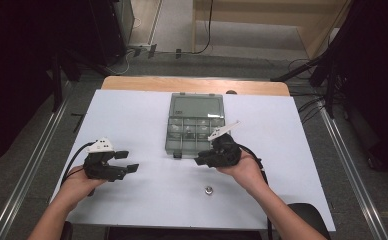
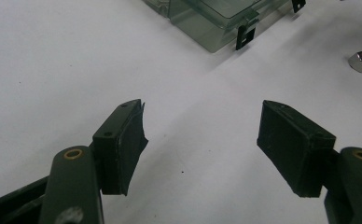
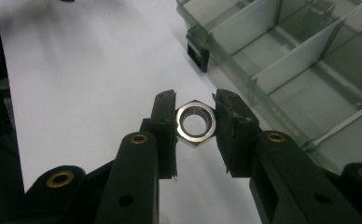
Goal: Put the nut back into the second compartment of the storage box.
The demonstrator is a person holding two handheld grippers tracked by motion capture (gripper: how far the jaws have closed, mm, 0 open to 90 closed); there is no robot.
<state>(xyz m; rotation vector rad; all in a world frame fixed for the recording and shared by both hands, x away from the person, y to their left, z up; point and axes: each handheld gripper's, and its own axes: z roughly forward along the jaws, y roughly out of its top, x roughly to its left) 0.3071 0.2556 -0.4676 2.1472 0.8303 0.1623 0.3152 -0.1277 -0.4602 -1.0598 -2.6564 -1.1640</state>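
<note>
Right gripper clamps a hex nut flat-to-flat beside the compartment box at its 6 o'clock edge; keep it level over a cell before release; left gripper idle, jaws wide apart.

On my high view, the white table is evenly bright while the surroundings fall dark. My gripper views are soft and grainy; the hex nut shows glare, and near edges blur noticeably.
</note>
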